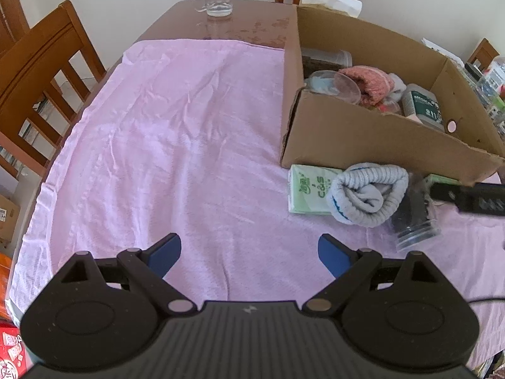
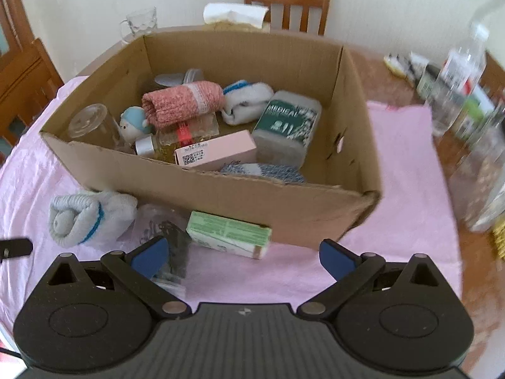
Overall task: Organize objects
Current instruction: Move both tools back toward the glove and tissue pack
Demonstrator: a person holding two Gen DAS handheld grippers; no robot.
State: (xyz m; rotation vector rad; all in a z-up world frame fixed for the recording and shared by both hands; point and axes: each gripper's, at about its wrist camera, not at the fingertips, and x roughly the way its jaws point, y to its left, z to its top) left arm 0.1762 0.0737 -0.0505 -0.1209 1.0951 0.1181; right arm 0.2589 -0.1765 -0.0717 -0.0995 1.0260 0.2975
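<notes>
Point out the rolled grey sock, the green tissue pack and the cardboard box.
rolled grey sock (image 2: 85, 218): right wrist view, on its ribbed outer roll.
green tissue pack (image 2: 230, 233): right wrist view, on its top face.
cardboard box (image 2: 252, 205): right wrist view, on the near outer wall.

**Loose items at the cardboard box's near wall**

An open cardboard box (image 2: 221, 202) is seen upright, filled with a pink rolled sock (image 2: 183, 102), a white sock roll (image 2: 247, 101), a green "MEDICAL" container (image 2: 287, 126), a pink carton (image 2: 217, 153), a clear cup (image 2: 91, 124) and a small figurine (image 2: 134, 124). Outside its near wall, a grey-white rolled sock (image 2: 85, 219), a clear jar on its side (image 1: 413, 221) and a flat green packet (image 2: 228, 233) are laid close together.
</notes>
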